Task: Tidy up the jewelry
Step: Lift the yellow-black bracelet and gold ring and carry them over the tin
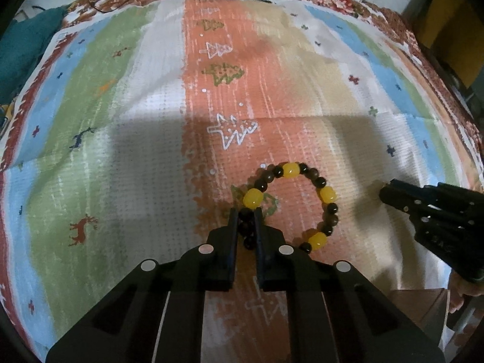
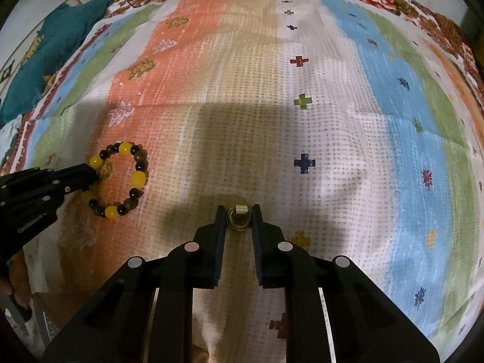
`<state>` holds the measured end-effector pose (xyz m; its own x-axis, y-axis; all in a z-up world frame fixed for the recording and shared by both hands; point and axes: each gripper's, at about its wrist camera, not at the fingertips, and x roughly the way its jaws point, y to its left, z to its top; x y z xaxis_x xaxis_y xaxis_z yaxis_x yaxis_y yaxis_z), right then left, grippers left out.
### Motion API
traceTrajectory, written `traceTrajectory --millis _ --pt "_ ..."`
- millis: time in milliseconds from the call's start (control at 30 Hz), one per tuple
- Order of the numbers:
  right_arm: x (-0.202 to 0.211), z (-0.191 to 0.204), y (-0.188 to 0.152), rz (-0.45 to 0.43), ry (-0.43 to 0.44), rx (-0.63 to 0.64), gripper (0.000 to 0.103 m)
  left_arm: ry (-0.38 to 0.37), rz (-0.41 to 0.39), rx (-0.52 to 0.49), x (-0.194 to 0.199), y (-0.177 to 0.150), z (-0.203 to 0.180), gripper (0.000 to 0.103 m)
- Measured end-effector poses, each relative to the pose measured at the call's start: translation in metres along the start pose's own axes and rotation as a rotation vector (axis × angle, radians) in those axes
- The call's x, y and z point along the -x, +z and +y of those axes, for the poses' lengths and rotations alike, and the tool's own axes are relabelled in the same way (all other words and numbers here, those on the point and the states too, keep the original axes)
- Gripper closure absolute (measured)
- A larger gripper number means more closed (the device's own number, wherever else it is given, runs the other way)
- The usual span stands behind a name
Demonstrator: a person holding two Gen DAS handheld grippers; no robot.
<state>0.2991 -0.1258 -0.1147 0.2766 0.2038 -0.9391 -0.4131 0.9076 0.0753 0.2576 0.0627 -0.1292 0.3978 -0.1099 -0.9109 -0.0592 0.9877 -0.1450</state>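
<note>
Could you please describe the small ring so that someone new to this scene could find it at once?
On the striped, patterned cloth, look at the pale cream band to the right of the orange stripe. The ring sits between the tips of the right gripper. Unlike the beaded bracelet, it is small, metallic and brassy.

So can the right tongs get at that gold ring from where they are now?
Probably yes. The ring already sits between the right tongs' fingertips, on the cloth, with nothing in the way. The left tongs are off to the side at the bracelet.
</note>
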Motion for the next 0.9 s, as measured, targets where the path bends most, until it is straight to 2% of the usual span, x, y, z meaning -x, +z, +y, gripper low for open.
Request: traceTrajectory --millis 567,900 --pt "0.036 0.008 -0.006 -0.053 -0.009 0.031 0.086 -0.078 -0.095 0.021 0.054 -0.002 -0.018 0.094" --pt "0.066 0.015 -0.014 -0.097 0.021 0.028 0.086 -0.083 -0.124 0.030 0.073 -0.008 -0.022 0.094"
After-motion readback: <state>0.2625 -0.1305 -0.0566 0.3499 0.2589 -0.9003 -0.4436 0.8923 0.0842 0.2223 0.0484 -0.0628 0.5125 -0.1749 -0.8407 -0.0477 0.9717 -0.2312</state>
